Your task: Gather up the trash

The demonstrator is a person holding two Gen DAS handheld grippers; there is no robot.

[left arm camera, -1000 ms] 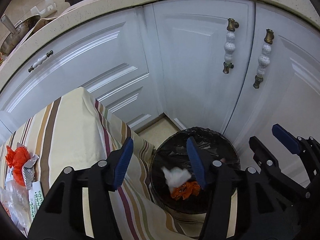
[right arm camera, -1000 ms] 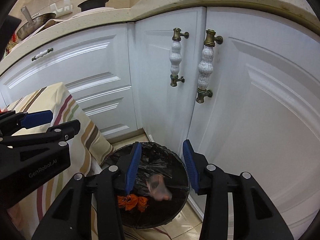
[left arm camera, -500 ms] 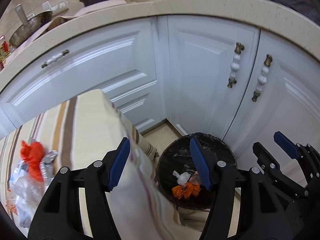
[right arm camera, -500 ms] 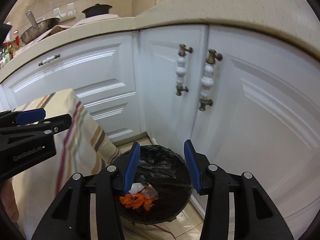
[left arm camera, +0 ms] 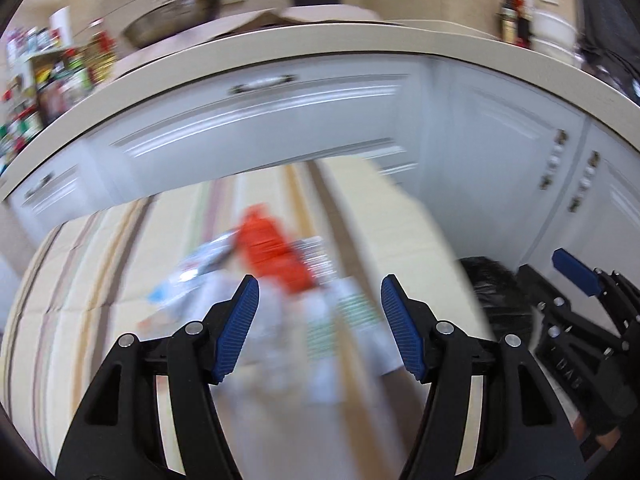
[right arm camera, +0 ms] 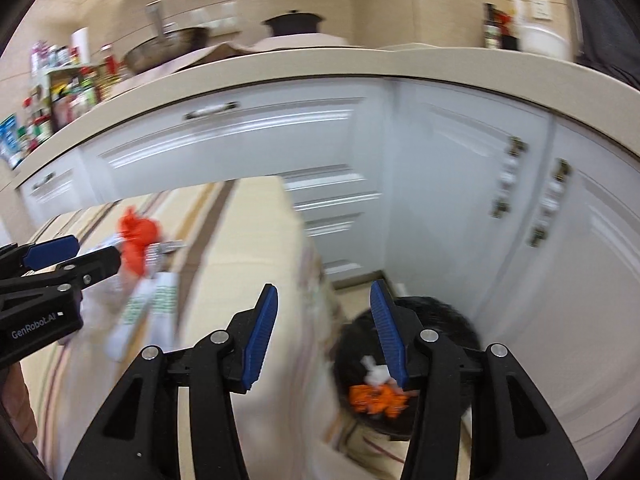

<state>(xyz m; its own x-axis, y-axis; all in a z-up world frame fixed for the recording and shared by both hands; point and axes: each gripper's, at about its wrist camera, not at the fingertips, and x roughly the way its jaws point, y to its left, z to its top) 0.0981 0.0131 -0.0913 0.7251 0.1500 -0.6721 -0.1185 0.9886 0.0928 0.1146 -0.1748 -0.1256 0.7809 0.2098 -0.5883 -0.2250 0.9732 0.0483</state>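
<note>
Striped bench (left arm camera: 120, 320) carried the remaining trash: orange wrapper (left arm camera: 272, 252), crumpled and light, at 12 o'clock of the left tool (left arm camera: 318, 328); pinch its bulk. Bin (right arm camera: 448, 320) at 3 o'clock. Both tools gaped empty; right tool (right arm camera: 324, 332) was opening.

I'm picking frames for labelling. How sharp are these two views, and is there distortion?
Left wrist view: heavy motion blur smears the orange wrapper and other litter on the striped tablecloth; only the left gripper is crisp. Right wrist view: milder blur, bin contents readable. Both: fisheye bends the countertop.
</note>
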